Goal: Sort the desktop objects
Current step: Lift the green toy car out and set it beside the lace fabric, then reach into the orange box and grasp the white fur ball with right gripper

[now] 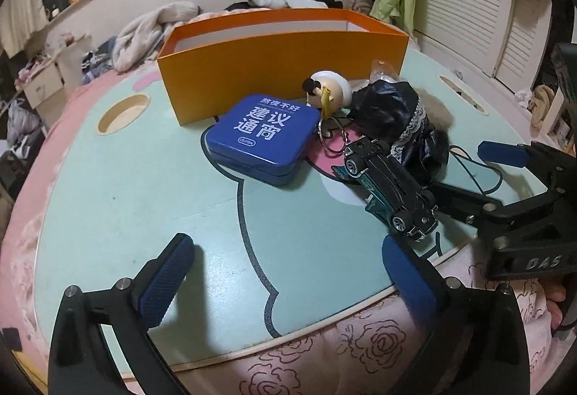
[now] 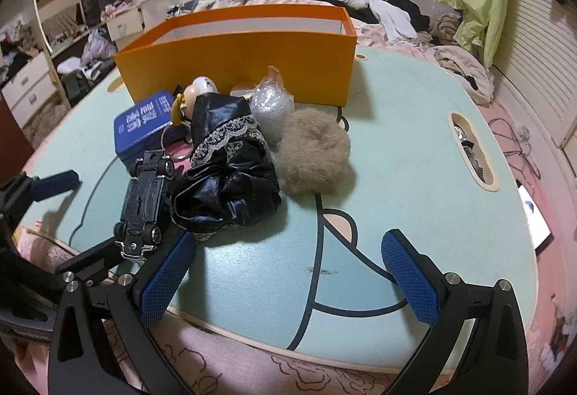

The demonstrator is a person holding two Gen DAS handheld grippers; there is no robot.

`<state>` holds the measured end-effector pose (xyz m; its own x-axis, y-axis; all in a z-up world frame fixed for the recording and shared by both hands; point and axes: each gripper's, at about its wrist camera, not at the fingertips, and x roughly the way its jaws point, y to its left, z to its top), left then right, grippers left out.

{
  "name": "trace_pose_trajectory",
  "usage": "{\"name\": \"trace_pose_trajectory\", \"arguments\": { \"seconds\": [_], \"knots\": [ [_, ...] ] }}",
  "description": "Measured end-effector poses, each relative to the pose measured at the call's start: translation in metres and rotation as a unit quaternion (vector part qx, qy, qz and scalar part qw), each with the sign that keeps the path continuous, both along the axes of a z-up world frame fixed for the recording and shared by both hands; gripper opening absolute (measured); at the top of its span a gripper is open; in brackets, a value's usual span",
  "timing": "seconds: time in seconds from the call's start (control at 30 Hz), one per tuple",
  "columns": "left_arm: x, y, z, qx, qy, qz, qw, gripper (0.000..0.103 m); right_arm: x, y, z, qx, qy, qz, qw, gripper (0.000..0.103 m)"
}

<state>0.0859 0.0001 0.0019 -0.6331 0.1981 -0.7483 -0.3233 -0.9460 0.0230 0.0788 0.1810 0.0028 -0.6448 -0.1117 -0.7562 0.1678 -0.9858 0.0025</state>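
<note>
The blue tin (image 1: pixel 262 139), ahead of the left fingers, carries white Chinese print, "熬夜不好" above large "建议通宵", with a small "durex" logo below. The right gripper (image 1: pixel 505 178) body reads "DAS".

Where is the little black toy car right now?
The toy car lies on the green table, at the right in the left wrist view, between the blue tin and the black lace-trimmed cloth, near the table's front edge.

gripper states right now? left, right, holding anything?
Left gripper: open, empty, over bare table.
Right gripper: open, empty; toy car sits just beyond its left finger.
</note>
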Motion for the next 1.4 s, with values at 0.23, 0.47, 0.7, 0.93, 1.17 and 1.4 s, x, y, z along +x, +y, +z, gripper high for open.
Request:
{"name": "trace_pose_trajectory", "arguments": {
  "seconds": [0.23, 0.47, 0.7, 0.93, 1.17, 1.4],
  "knots": [
    [-0.002, 0.002, 0.0, 0.001, 0.001, 0.001, 1.0, 0.103, -0.006, 0.03, 0.02, -0.116, 0.018, -0.002, 0.993, 0.078],
    [-0.003, 0.001, 0.0, 0.002, 0.001, 0.001, 1.0, 0.103, -0.069, 0.011, 0.089, -0.19, -0.008, 0.009, 0.982, 0.074],
    [-0.002, 0.001, 0.0, 0.002, 0.001, 0.0, 1.0, 0.103, -0.143, -0.049, 0.1, -0.108, -0.087, 0.035, 0.99, 0.074],
    [-0.003, 0.001, 0.001, 0.003, 0.003, 0.0, 1.0, 0.103, -0.202, -0.086, 0.068, -0.102, -0.189, 0.031, 0.976, 0.074],
    [-0.004, 0.001, 0.001, 0.004, 0.003, -0.001, 1.0, 0.103, -0.224, -0.107, 0.038, -0.059, -0.236, 0.034, 0.969, 0.049],
    [-0.005, 0.0, 0.0, 0.003, 0.004, -0.001, 1.0, 0.103, -0.228, -0.084, 0.042, -0.108, -0.238, 0.022, 0.965, 0.002]
  ]
}}
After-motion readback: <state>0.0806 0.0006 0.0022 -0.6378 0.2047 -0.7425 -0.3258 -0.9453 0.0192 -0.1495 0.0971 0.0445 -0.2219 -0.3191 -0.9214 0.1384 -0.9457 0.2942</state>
